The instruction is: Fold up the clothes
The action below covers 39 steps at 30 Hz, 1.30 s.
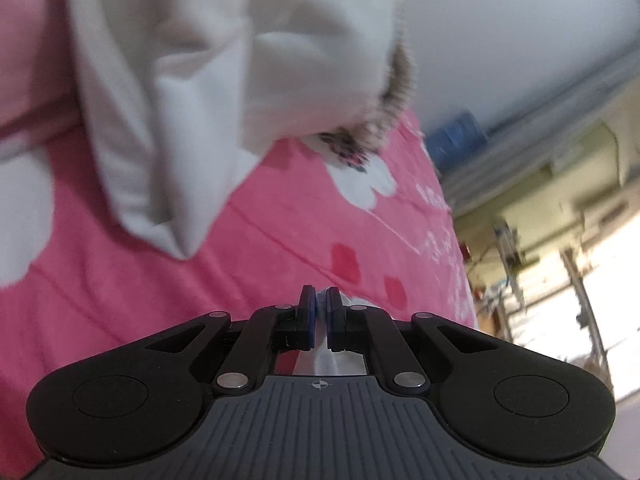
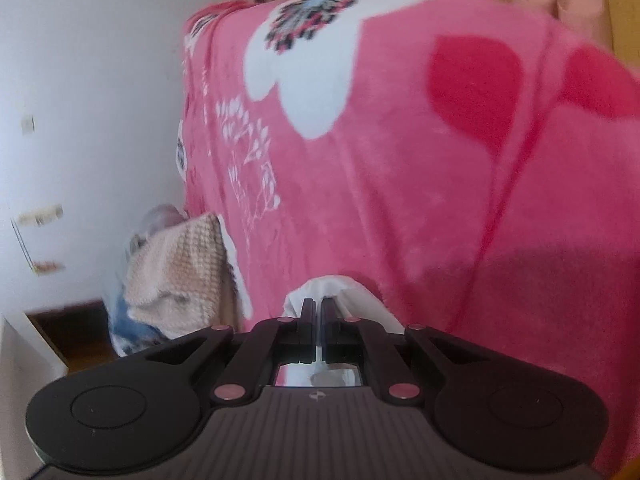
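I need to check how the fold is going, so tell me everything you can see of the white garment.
The white garment looks like soft, thick fabric with a brownish fuzzy trim along one edge. It hangs in loose, bunched folds above the pink flowered blanket, a pointed corner drooping down. The left tongs are shut on a white strip of cloth, the right tongs likewise; whether both strips belong to this garment cannot be told for certain.

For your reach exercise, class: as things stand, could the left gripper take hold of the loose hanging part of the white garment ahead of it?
Probably not yet. The left gripper is shut on a fold of the white garment, so its jaws are occupied. The way ahead over the pink blanket looks free.
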Available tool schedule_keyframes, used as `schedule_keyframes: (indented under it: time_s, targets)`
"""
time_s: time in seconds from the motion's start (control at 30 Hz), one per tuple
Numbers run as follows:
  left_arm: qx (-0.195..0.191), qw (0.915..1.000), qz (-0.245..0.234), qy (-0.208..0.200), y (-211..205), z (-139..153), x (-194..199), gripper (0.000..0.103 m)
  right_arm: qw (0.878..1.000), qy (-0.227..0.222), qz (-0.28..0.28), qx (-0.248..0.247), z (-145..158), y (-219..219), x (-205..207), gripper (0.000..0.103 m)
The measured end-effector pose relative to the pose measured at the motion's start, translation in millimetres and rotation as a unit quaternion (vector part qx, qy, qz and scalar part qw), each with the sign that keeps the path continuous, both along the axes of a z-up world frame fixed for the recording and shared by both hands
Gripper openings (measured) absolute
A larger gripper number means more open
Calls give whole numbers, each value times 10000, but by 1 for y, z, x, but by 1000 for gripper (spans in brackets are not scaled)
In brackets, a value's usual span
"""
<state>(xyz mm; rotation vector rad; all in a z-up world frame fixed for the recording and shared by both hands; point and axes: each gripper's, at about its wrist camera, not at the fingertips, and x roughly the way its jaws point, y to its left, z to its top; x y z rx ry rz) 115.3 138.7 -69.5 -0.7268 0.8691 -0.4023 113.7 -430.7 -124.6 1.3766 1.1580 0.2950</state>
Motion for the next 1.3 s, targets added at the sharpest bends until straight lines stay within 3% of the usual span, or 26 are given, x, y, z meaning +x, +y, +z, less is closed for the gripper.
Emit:
schedule_keyframes:
  time_s: [0.1, 0.23, 0.33, 0.53, 0.63, 0.73, 0.8, 0.9, 0.97, 1.07, 1.13, 1.23, 1.3]
  targets:
    - [-157, 9994, 198, 225, 6, -8, 3, 4, 9997, -16, -151, 176, -3, -3, -3, 11]
    - [-188, 9986, 373, 337, 12, -10, 3, 5, 9991, -309, -251, 147, 8, -12, -10, 41]
    - [-182, 9979, 481, 396, 18, -11, 3, 7, 9973, -570, -440, 168, 18, -23, -16, 42]
    - [-75, 9967, 709, 396, 26, -8, -2, 31, 9882, -1323, -767, 111, 45, -39, -29, 42]
    - [55, 9972, 717, 228, 28, 3, -8, 37, 9848, -1714, -275, -29, 64, -29, -31, 42]
    - [301, 9984, 475, 60, 25, 17, -15, 45, 9715, -2178, 878, -306, 91, 6, -28, 41]
    - [480, 9985, 257, -20, 23, 27, -20, 46, 9483, -2483, 1876, -624, 111, 44, -29, 41]
    - [734, 9971, -171, -77, 21, 43, -30, 49, 8974, -2839, 3211, -1043, 134, 103, -34, 41]
    - [973, 9943, -406, -165, 21, 55, -39, 58, 8621, -3005, 3901, -1196, 143, 140, -41, 41]
    - [1451, 9866, -679, -297, 21, 67, -55, 72, 8163, -3315, 4519, -1399, 155, 183, -52, 41]
    - [1715, 9813, -829, -269, 18, 66, -66, 77, 7838, -3560, 4810, -1660, 161, 208, -60, 42]
    - [1811, 9793, -894, -149, 12, 56, -84, 84, 7524, -3763, 5006, -2043, 168, 232, -70, 42]
    - [1771, 9800, -902, -78, 8, 46, -95, 88, 7234, -3882, 5157, -2451, 168, 249, -77, 42]
